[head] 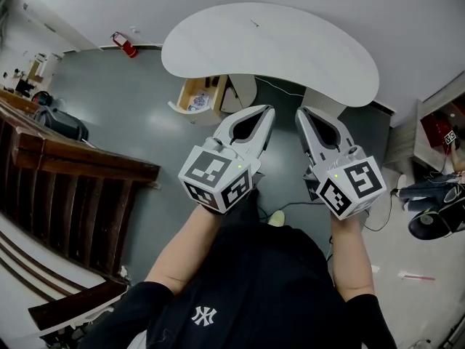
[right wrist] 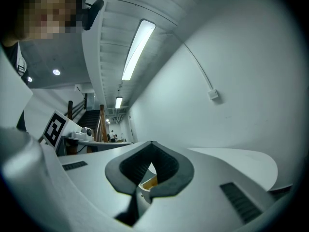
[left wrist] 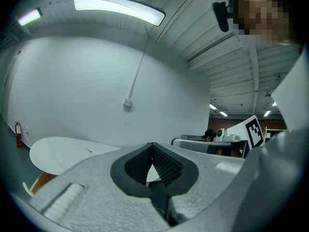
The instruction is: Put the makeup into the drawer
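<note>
Head view overhead, gripper views level, sharing table (head: 276, 46)

Grey left tongs (head: 269, 110) — white table (head: 290, 46).

Looks like an office or lab hall: bare white walls (left wrist: 72, 91), grey floor (head: 123, 115), long strip lights (left wrist: 118, 8) on a ribbed ceiling (right wrist: 120, 18). Holds a white curved table (head: 269, 46), a red fire extinguisher (head: 125, 44) by the wall, and a dark wooden stair railing (head: 73, 180) at 1 side.

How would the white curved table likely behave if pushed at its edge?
The table is probably stiff: its broad top shows no sag. It looks heavy to shove, resting on bulky supports beneath. Its smooth top seems slippery.
</note>
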`<control>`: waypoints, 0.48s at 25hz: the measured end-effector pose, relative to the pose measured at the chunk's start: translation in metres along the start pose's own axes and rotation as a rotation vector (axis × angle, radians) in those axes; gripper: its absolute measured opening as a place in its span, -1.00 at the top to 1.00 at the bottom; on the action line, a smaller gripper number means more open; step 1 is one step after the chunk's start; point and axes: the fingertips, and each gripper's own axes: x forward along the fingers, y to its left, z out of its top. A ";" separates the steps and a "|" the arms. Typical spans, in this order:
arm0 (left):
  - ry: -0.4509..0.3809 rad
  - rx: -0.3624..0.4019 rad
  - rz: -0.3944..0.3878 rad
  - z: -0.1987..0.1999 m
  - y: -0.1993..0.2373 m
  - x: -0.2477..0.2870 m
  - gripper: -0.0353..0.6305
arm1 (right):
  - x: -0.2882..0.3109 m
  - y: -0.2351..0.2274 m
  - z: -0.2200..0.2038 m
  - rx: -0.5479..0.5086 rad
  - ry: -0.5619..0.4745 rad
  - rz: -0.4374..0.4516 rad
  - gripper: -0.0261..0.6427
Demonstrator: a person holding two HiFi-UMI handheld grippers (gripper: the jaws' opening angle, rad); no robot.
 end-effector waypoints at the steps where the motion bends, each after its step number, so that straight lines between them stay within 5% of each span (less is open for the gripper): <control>1: 0.000 0.001 -0.005 0.001 0.005 0.005 0.87 | 0.006 -0.003 0.000 -0.002 0.002 -0.003 0.88; 12: 0.037 0.035 -0.028 0.007 0.117 0.069 0.86 | 0.130 -0.044 -0.008 0.005 0.035 -0.027 0.88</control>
